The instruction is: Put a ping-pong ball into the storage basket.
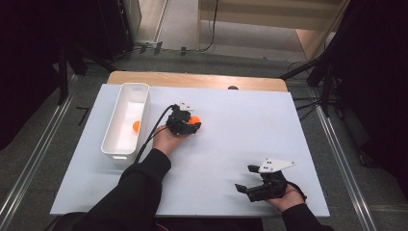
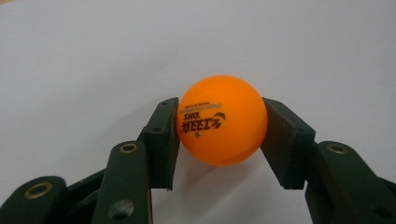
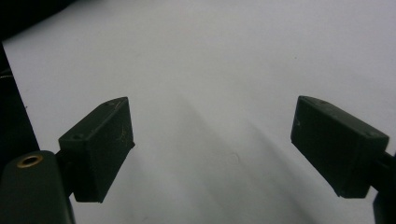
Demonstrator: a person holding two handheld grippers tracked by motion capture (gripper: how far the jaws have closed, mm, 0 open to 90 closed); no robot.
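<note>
An orange ping-pong ball (image 2: 222,120) with dark print sits between the two jaws of my left gripper (image 2: 219,135), which touch it on both sides. From above, that left gripper (image 1: 190,122) rests near the middle of the white board, the ball (image 1: 194,120) showing at its tip. A second orange ball (image 1: 136,126) lies inside the white bin (image 1: 111,126) just to the left. My right gripper (image 1: 246,179) stands open near the board's front right, its jaws wide apart over bare white surface (image 3: 210,140).
The long white bin stands on the left part of the white board (image 1: 250,125). A wooden table edge (image 1: 192,79) shows behind the board. Black stands and cables flank both sides of the table.
</note>
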